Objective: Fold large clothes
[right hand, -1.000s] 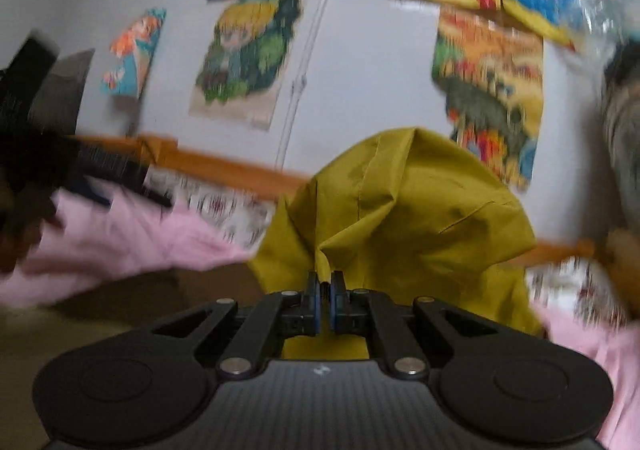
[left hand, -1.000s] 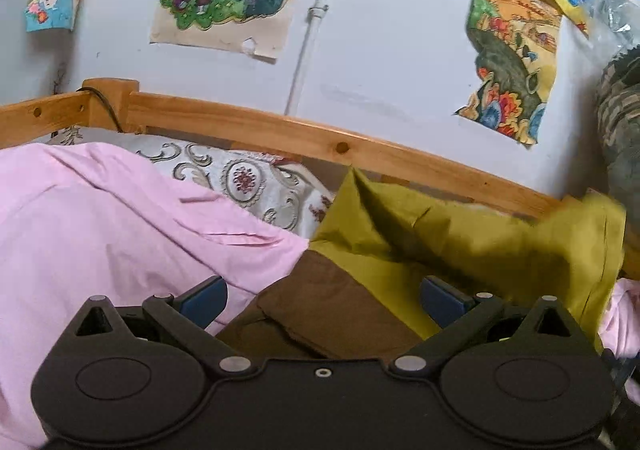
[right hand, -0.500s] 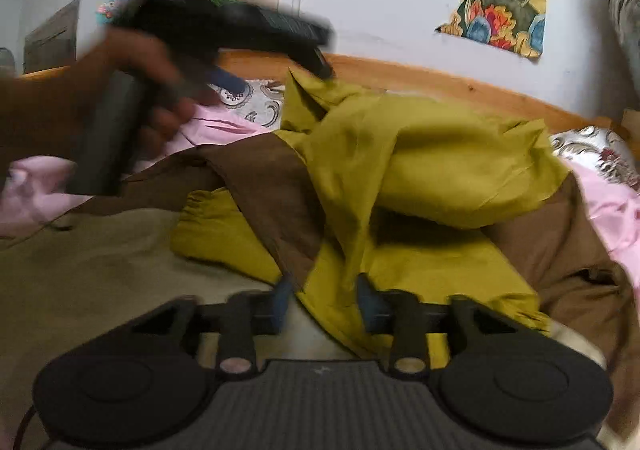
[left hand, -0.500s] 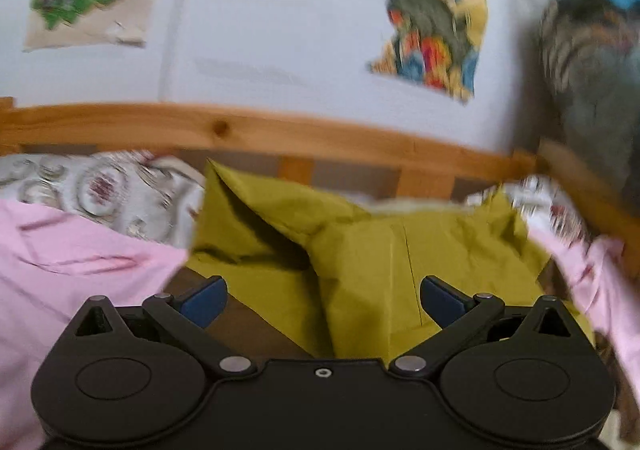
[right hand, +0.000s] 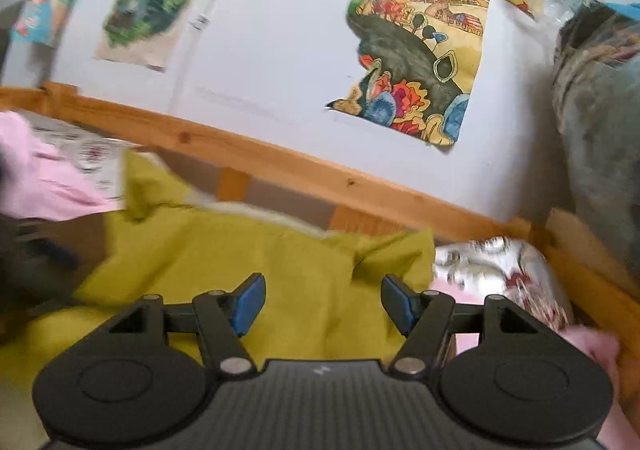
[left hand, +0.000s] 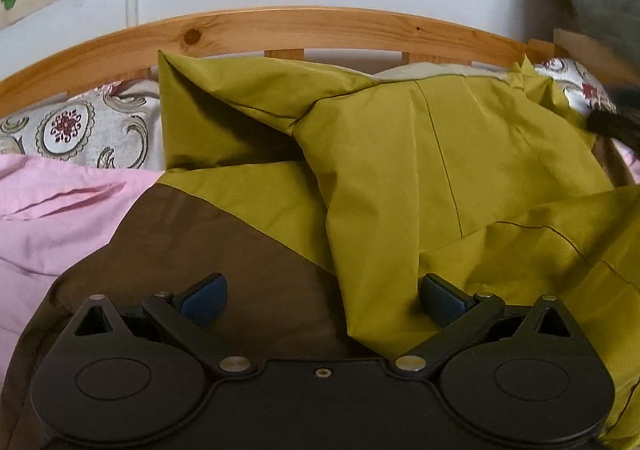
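A large olive-yellow garment with brown panels lies crumpled on the bed, reaching up to the wooden bed rail. My left gripper is open just above it, over the seam between the brown panel and a yellow fold. My right gripper is open and empty over the garment's yellow cloth, near its right edge. Part of the right tool shows as a dark blur at the right edge of the left wrist view.
A wooden bed rail runs behind the garment, with a white wall and posters above. A pink sheet and a patterned pillow lie left. Another patterned pillow lies right. A grey-green bundle hangs at far right.
My right gripper has let go of the yellow cloth and opened wide, and the raised cloth has dropped onto the bed. Both grippers have moved closer to the garment and the rail.
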The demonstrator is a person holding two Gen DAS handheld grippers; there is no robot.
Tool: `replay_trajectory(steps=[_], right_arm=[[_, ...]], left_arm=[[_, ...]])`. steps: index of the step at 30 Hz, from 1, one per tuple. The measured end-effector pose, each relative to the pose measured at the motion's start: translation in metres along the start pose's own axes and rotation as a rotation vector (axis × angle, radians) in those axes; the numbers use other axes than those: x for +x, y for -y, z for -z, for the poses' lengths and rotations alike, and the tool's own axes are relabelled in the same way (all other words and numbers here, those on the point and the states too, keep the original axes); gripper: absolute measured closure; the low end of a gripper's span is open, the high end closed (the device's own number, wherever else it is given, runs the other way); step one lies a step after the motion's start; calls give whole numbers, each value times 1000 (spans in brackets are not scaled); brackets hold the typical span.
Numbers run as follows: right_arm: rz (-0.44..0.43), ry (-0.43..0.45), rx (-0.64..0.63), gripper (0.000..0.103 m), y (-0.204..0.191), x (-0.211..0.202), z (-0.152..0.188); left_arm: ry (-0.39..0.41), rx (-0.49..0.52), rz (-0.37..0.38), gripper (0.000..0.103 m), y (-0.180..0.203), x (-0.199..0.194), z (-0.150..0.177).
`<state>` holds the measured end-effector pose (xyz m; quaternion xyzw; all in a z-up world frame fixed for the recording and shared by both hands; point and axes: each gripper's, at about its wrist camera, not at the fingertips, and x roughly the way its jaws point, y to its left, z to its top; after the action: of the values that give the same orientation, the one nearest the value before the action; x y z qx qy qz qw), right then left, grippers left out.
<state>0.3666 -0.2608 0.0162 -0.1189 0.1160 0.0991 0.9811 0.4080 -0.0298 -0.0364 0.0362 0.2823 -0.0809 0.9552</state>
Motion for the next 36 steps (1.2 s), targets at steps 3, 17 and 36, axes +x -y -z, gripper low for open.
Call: replay_trajectory(steps=[3, 17, 36], right_arm=[[24, -2, -71, 33, -10, 54, 2], [-17, -54, -67, 29, -23, 25, 30], [-139, -202, -147, 15, -75, -27, 82]], left_arm=[[11, 23, -16, 1, 2, 4, 5], [130, -113, 5, 1, -19, -48, -5], [1, 126, 18, 1, 28, -40, 43]])
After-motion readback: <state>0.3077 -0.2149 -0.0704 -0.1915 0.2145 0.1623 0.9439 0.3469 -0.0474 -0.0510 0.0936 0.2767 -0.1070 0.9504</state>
